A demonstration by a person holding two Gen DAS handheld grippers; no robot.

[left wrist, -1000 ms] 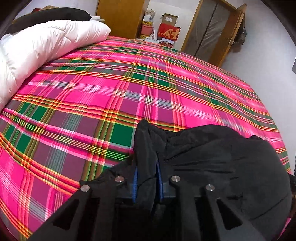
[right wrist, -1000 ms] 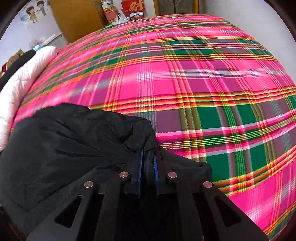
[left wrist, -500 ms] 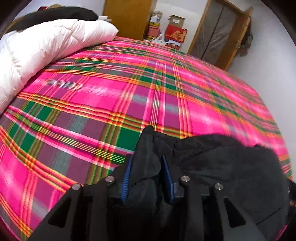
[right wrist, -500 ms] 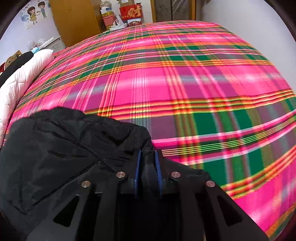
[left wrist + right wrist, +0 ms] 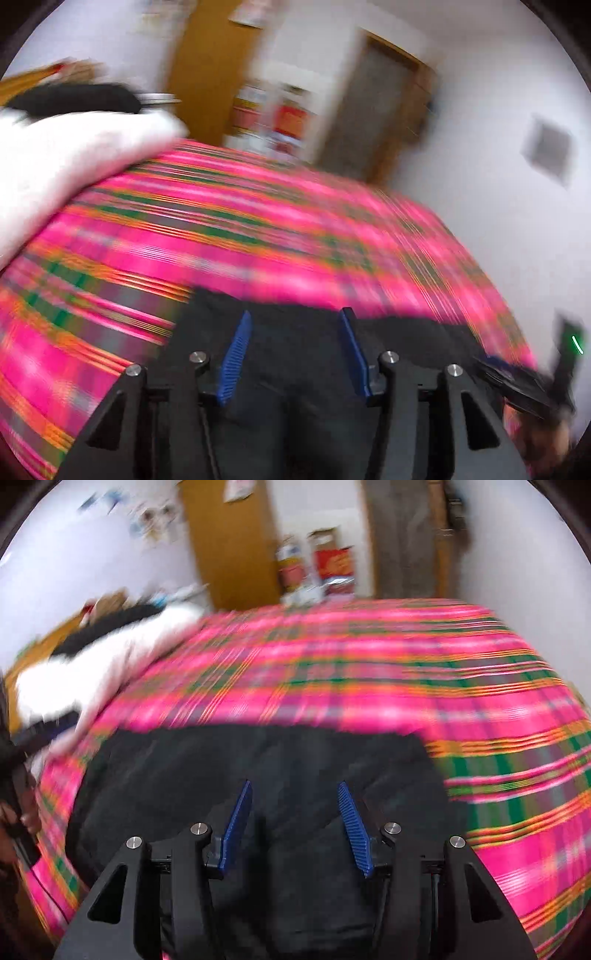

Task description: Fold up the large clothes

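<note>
**Both grippers spread wide over the black coat**

The left gripper has its blue fingers spread apart, holding nothing. The right gripper is spread too. The black coat lies under and ahead of them, on the pink checked bed. A white quilt sits far off to the left.

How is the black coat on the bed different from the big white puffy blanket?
The black coat is dark and lies flat and low on the plaid bed; the white blanket is bright and heaped up thick. The coat sits right under both grippers' open jaws; the blanket is off at the bed's far left side. Both are soft and rest on the bed.
</note>
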